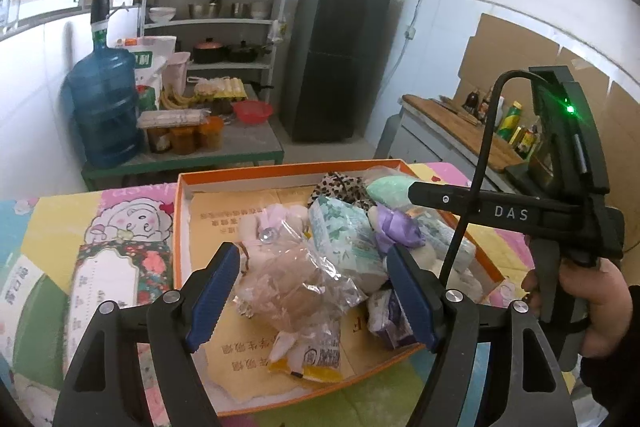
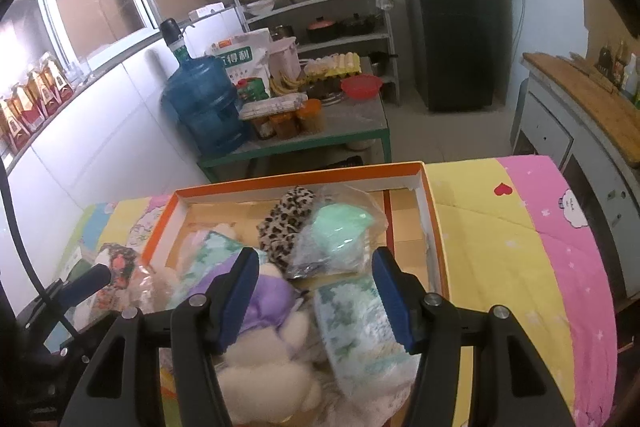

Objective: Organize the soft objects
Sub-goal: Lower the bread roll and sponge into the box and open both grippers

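Observation:
An orange-rimmed box (image 1: 280,169) (image 2: 300,175) on a patterned quilt holds several soft things. My left gripper (image 1: 314,291) stands open above a brown plush in clear plastic (image 1: 292,287), its pads clear of the bag. Around it lie a green floral tissue pack (image 1: 344,235), a leopard-print piece (image 1: 340,187), a mint item in a bag (image 1: 386,187) and a yellow packet (image 1: 308,355). My right gripper (image 2: 316,297) is open over a cream plush in a purple dress (image 2: 268,303) and a tissue pack (image 2: 356,323), touching neither. A hand (image 1: 592,299) holds its handle.
The quilt (image 2: 500,267) spreads to the right of the box. Behind stand a low green table (image 1: 248,147) with a blue water bottle (image 1: 104,107) and jars, a metal shelf (image 1: 216,23), a dark fridge (image 1: 340,59) and a counter with a wooden board (image 1: 460,131).

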### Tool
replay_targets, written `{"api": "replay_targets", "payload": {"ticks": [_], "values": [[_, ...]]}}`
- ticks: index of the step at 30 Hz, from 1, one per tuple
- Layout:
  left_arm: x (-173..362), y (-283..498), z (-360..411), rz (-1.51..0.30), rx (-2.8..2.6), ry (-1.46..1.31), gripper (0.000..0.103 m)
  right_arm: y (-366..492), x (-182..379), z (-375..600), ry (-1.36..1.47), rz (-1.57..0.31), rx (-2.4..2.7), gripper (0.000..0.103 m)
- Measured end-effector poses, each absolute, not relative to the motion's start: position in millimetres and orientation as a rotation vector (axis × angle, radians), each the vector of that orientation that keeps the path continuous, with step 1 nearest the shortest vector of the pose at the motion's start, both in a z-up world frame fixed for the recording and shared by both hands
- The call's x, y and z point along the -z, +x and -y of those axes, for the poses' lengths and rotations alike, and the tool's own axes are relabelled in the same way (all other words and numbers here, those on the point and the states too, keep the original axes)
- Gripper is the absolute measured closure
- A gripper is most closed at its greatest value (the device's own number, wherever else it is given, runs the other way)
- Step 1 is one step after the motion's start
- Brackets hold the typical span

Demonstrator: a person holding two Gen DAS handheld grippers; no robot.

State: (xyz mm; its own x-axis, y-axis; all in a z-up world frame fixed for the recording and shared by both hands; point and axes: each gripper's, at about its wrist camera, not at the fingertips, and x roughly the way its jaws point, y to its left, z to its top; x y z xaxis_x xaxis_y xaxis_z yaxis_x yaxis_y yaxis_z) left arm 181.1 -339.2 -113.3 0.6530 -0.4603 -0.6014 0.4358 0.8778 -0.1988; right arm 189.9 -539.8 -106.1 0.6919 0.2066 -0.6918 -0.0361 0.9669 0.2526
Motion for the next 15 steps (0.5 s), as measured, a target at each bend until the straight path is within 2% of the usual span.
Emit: {"api": "replay_targets", "payload": {"ticks": [15], "values": [[79,134,274,-0.631,0.609,-0.057,0.026,135,84,493,0.213,-0.770,-0.045,0.044]]}}
